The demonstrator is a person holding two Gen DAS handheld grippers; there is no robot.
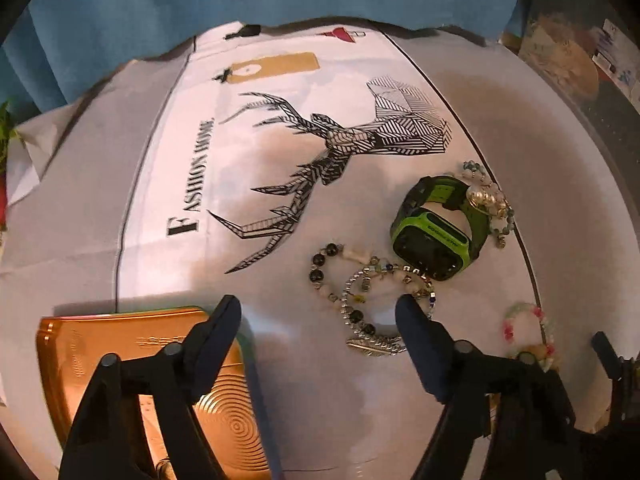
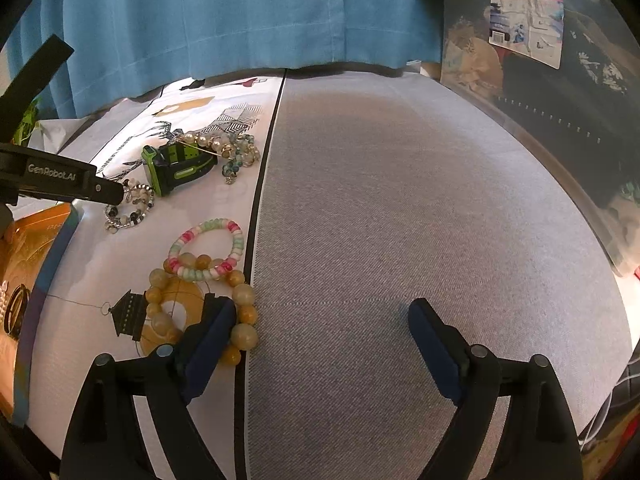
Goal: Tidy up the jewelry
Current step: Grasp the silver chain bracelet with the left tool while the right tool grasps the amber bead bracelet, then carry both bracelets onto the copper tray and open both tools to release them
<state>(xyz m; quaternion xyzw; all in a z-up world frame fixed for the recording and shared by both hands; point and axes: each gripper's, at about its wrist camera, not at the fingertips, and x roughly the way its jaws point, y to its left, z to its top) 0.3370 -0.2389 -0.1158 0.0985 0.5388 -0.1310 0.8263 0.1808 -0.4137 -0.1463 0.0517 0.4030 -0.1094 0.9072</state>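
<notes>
Jewelry lies on a white cloth printed with a deer (image 1: 320,152). There is a green watch (image 1: 436,232) (image 2: 176,168), pearl and teal bead strands (image 1: 490,200) (image 2: 228,146), and a black-and-white bead bracelet (image 1: 320,272). A silver chain bracelet (image 1: 372,320) and a pink-green bracelet (image 2: 208,248) lie nearer. My left gripper (image 1: 316,308) is open, its right fingertip over the silver chain, nothing pinched. A gold box (image 1: 100,344) sits under its left finger. My right gripper (image 2: 320,308) is open over grey cloth, its left finger on the edge of a yellow bead bracelet (image 2: 244,312).
A blue curtain (image 2: 240,20) hangs behind the table. A clear storage bin (image 2: 560,100) stands at the right edge. The grey cloth (image 2: 400,200) spreads right of the printed panel. A left-gripper finger (image 2: 80,184) reaches in from the left in the right wrist view.
</notes>
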